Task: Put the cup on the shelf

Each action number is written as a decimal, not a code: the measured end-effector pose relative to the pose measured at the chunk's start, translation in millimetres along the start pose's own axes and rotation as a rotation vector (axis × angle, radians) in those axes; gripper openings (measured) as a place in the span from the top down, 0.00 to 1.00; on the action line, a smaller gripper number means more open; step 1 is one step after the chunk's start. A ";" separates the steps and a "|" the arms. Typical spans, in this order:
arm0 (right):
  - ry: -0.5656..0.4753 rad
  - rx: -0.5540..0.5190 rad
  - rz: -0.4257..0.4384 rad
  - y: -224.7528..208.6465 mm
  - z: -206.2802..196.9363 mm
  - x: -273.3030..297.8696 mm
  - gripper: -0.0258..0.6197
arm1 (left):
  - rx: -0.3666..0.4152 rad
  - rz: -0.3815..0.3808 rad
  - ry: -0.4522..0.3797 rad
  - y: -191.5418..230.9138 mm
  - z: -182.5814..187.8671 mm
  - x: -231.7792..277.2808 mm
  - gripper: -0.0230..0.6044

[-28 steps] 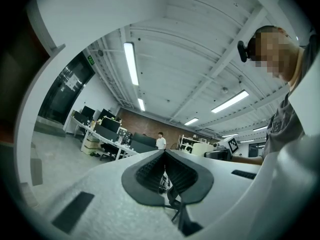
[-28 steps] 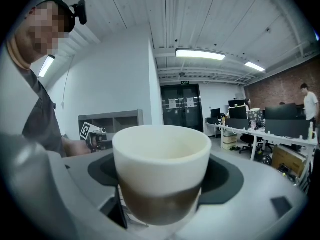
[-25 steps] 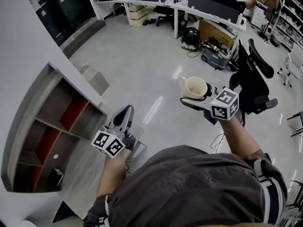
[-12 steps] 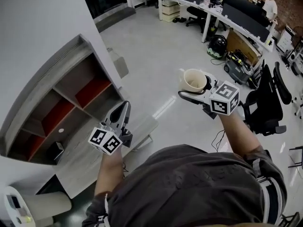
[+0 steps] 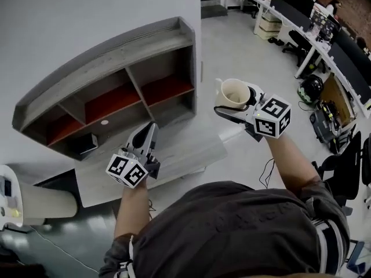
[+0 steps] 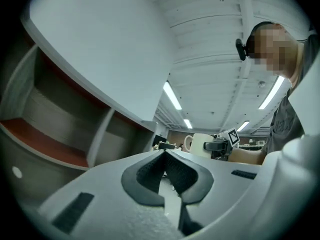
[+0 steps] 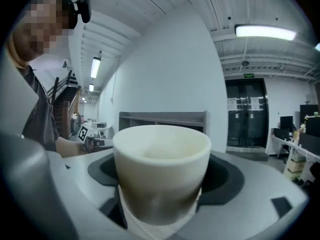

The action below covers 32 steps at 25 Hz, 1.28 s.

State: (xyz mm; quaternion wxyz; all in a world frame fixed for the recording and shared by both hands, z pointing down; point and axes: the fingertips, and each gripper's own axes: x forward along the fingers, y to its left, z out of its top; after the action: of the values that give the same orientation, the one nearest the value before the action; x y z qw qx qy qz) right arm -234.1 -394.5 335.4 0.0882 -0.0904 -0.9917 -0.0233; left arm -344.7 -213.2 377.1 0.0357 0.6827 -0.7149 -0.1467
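Note:
A cream cup point(image 5: 233, 93) with its handle to the left sits upright between the jaws of my right gripper point(image 5: 233, 108), which is shut on its lower body. In the right gripper view the cup point(image 7: 161, 164) fills the middle, and the grey shelf point(image 7: 162, 118) stands beyond it. That shelf point(image 5: 116, 51) has open compartments with red floors and lies up and left of the cup, apart from it. Lower left, my left gripper point(image 5: 146, 139) points at the shelf, jaws shut point(image 6: 163, 155) and empty. From its view the cup point(image 6: 202, 145) shows at the right.
A low grey bench top point(image 5: 179, 155) runs beneath the shelf. A small dark box point(image 5: 88, 144) sits in a lower left compartment. A white device point(image 5: 8, 196) stands at the far left. Desks point(image 5: 301, 22) and a black chair point(image 5: 348, 167) fill the right side.
The view has swung left, so the shelf now lies straight ahead and closer. Both grippers keep their places before the body, with the cup still held on the right.

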 end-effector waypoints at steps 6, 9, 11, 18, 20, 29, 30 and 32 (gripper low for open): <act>-0.004 -0.041 0.178 54.2 29.7 141.9 0.29 | 0.023 0.176 -0.036 90.1 29.9 -88.1 0.97; -0.008 -0.053 0.248 77.6 41.2 190.5 0.29 | 0.038 0.245 -0.048 113.9 39.8 -122.5 0.97; -0.014 -0.059 0.285 90.7 46.4 210.9 0.29 | 0.048 0.282 -0.053 120.7 43.6 -140.2 0.97; 0.003 -0.056 0.399 147.4 49.2 300.1 0.29 | 0.036 0.371 -0.076 161.5 53.5 -202.0 0.97; 0.008 -0.057 0.422 160.9 47.5 318.6 0.29 | 0.035 0.387 -0.077 168.4 54.9 -213.7 0.97; 0.041 -0.078 0.437 195.4 34.4 396.6 0.29 | 0.056 0.461 -0.083 196.8 62.2 -264.3 0.97; 0.044 -0.083 0.434 197.4 33.3 404.9 0.29 | 0.056 0.470 -0.085 199.8 63.3 -269.0 0.97; 0.051 -0.093 0.430 201.1 31.0 420.5 0.29 | 0.061 0.486 -0.089 204.2 65.4 -277.5 0.97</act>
State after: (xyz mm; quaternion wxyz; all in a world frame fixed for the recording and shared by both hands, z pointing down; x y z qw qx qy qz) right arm -609.6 -121.3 386.4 0.1117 -0.3032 -0.9449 -0.0520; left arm -540.3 76.2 408.9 0.0178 0.4845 -0.8630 -0.1422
